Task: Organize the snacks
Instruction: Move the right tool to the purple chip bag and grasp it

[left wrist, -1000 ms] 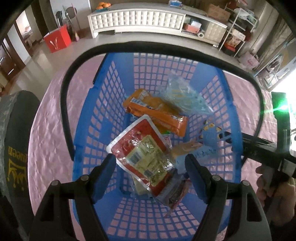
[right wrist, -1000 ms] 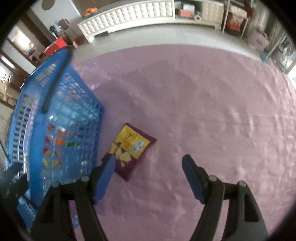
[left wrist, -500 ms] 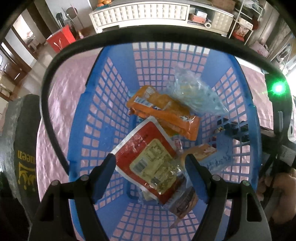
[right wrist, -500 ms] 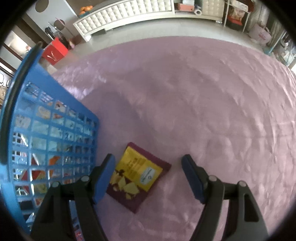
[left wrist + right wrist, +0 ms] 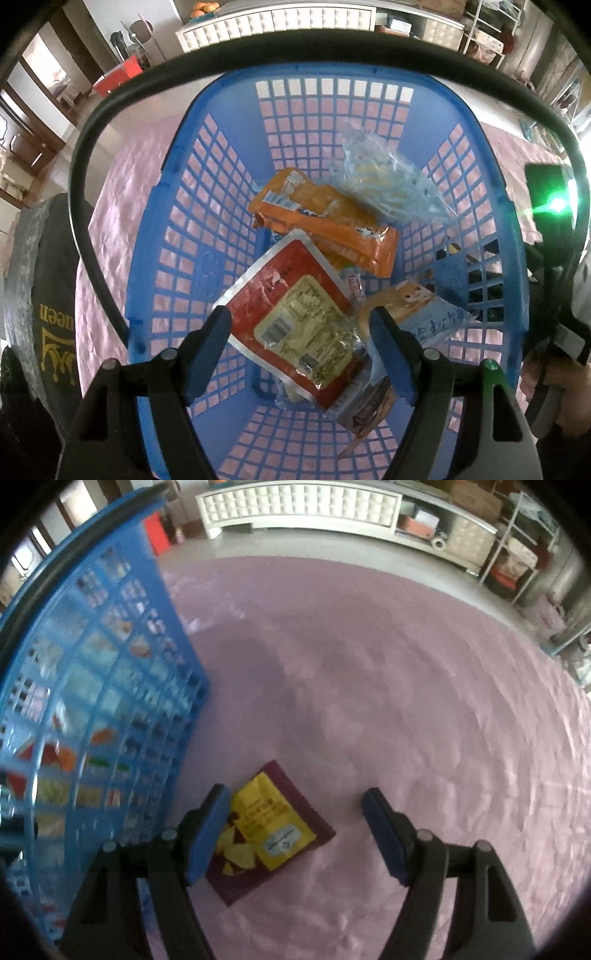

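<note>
Maroon snack packet point(image 5: 271, 832) between right hand-held gripper point(image 5: 295, 829) fingers — untouched

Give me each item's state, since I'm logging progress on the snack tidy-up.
Blue plastic lattice basket: upright, holding several snacks.
Red-and-yellow flat pouch: in basket, on top.
Orange wrapper: in basket.
Clear crinkly bag: in basket.
Maroon-and-yellow chip packet: outside, flat on pink cloth.
Left tool: open, empty.
Right tool: open, empty.
</note>
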Demonstrator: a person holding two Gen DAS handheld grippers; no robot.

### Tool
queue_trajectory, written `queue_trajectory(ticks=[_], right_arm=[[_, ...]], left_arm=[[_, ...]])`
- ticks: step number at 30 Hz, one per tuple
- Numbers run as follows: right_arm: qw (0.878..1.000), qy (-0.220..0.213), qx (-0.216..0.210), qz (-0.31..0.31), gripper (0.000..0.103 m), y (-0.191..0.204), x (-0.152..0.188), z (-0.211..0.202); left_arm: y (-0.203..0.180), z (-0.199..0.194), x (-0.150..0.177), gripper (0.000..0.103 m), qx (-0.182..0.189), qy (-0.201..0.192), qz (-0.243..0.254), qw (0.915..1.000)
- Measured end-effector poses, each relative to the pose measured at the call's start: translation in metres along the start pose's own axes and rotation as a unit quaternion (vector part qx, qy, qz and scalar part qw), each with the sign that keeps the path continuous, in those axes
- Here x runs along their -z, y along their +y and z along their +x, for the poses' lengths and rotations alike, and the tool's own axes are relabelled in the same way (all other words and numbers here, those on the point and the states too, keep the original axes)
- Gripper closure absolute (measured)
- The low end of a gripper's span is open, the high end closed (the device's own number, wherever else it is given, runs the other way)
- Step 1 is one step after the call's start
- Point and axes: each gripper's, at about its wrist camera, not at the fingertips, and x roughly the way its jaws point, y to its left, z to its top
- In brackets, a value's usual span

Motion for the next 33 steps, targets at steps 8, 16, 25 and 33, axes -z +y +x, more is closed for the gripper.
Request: queue_trajectory(ticks=[8,16,25,33], right_arm=[[1.0,0.028,0.008,0.009,0.025,-0.025,0.019,-0.01],[0.993,0.026,-0.073,-0.091,0.025,-0.016,0.039,-0.022],[0.936,0.006,-0.144,-0.322,0.021,0.026,0.044,-0.038],[0.888,0.06,-0.143,-0.433,0.021,0.057,0.035,-0.009]], left_arm=[[0.01,-0.002,0.004,0.028,0.012,0.002,-0.017,0.9998],[0.02,-0.009,0.013,0.028,0.036,-0.006,-0.034,0.9988],[0.037,-0.02,0.033,0.028,0.054,-0.028,-0.054,0.9967],[0.026,-0.019,0.04,0.028,0.013,-0.032,-0.036,0.9987]])
